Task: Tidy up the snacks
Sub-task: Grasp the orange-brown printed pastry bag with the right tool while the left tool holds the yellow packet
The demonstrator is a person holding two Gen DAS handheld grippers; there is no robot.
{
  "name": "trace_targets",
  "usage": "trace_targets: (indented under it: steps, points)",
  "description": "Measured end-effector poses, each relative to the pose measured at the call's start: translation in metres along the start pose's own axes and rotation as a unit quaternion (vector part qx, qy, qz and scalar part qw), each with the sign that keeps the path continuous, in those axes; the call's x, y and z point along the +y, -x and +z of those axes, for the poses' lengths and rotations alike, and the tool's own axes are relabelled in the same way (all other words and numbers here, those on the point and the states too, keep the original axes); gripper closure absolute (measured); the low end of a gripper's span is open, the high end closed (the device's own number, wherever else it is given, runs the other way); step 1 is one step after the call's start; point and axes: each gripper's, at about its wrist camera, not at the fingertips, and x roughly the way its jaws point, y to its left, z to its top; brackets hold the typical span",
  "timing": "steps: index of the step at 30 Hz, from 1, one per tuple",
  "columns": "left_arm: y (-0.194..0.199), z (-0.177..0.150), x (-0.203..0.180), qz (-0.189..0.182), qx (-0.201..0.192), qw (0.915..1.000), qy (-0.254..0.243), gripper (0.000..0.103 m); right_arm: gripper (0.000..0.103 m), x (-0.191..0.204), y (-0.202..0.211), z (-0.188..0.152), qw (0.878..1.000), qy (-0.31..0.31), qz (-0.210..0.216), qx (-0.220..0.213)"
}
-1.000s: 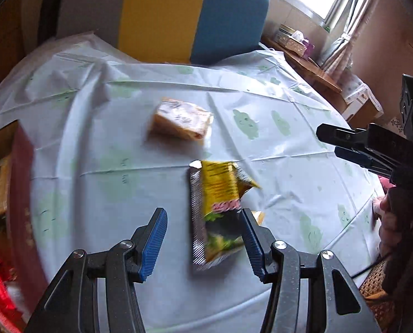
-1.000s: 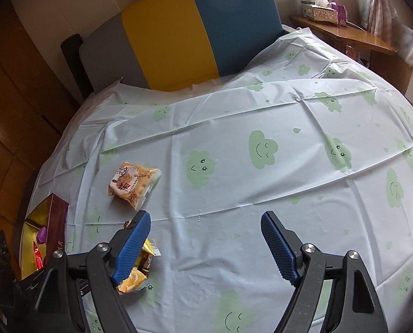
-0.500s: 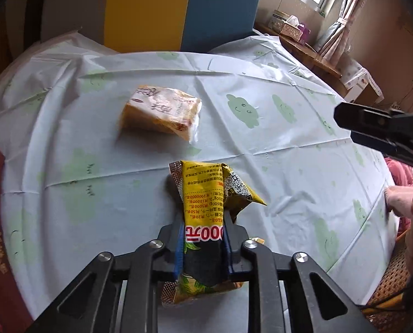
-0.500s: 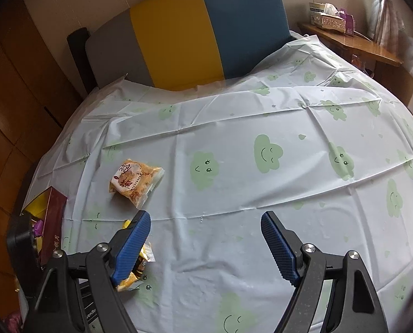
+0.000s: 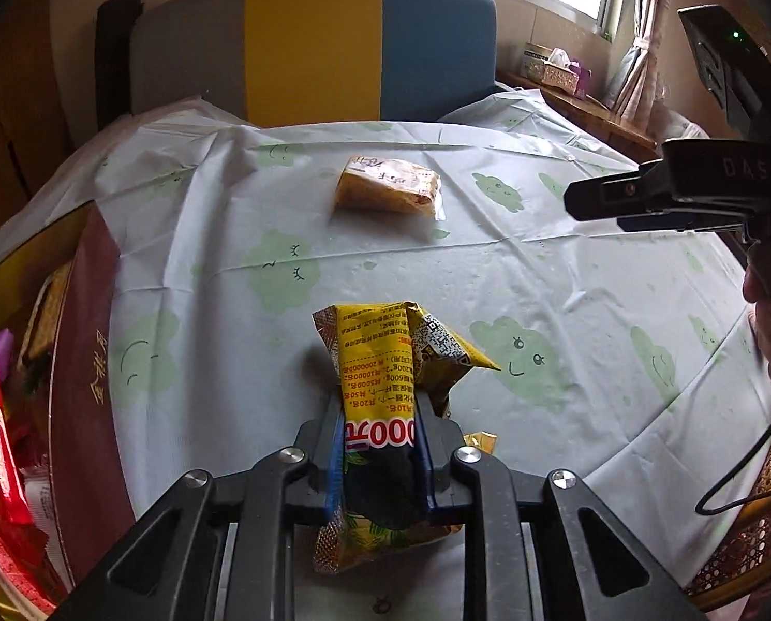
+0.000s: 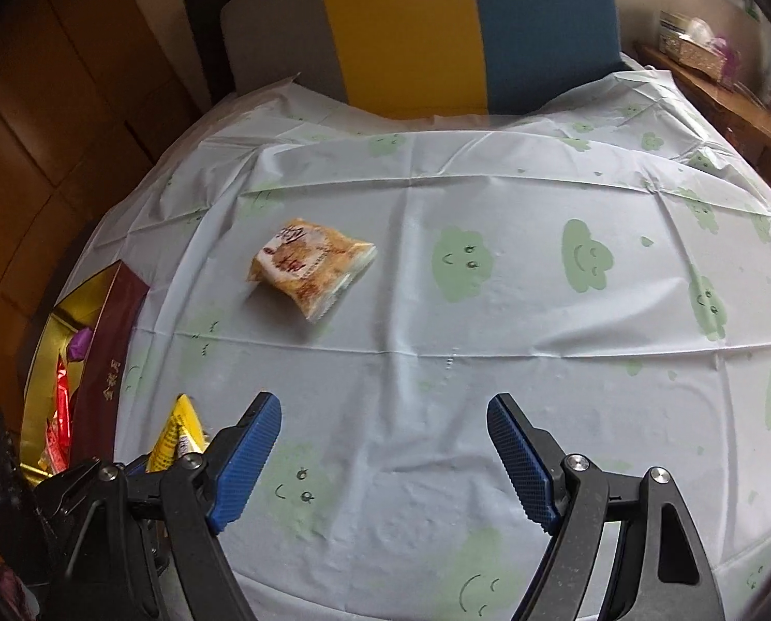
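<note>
Left claw (image 5: 377,458) had just closed, pinching yellow snack packet (image 5: 385,362) mid-body; slick crumpled wrapper could slip out during lift. Right claw (image 6: 385,458) wide, empty.

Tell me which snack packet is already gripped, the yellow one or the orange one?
The yellow packet: the left gripper is clamped on it. The orange packet lies free on the tablecloth, farther away.

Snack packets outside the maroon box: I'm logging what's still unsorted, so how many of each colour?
Yellow foil snack packet, clamped in the left gripper: 1
Orange wrapped pastry packet, lying on the cloud-print tablecloth: 1
Total: 2
</note>
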Motion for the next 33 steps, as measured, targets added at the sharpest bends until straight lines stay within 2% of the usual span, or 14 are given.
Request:
trace_targets:
  steps: [2,5,12,18,23,24,25,27,33]
  points:
    - [-0.005,0.0,0.003,-0.011,0.0,0.9998,0.016,0.08,0.021,0.016,-0.005,0.006,0.999,0.033,0.002,0.005]
    - [-0.005,-0.002,0.006,-0.023,-0.002,0.9993,0.028,0.08,0.012,0.036,-0.019,0.022,0.996,0.089,0.0,0.008]
    - [-0.006,-0.005,0.009,-0.036,-0.012,0.9985,0.04,0.079,0.012,0.061,-0.076,0.074,0.982,0.186,-0.01,0.042]
    - [-0.007,-0.008,0.013,-0.047,-0.02,0.9976,0.047,0.077,0.011,0.067,-0.115,0.104,0.97,0.231,-0.026,0.068]
    - [-0.006,-0.009,0.014,-0.052,-0.024,0.997,0.052,0.077,0.011,0.07,-0.135,0.109,0.965,0.248,-0.024,0.085]
    - [-0.006,-0.009,0.015,-0.053,-0.024,0.9969,0.053,0.077,0.013,0.07,-0.137,0.108,0.965,0.247,-0.019,0.09]
    - [-0.006,-0.009,0.015,-0.054,-0.024,0.9968,0.054,0.077,0.03,0.071,-0.14,0.105,0.962,0.253,-0.02,0.097]
    - [-0.006,-0.009,0.015,-0.054,-0.024,0.9968,0.055,0.077,0.043,0.073,-0.134,0.099,0.962,0.257,-0.022,0.089]
    - [-0.006,-0.011,0.015,-0.052,-0.026,0.9968,0.055,0.077,0.043,0.067,-0.1,0.07,0.968,0.236,-0.023,0.087]
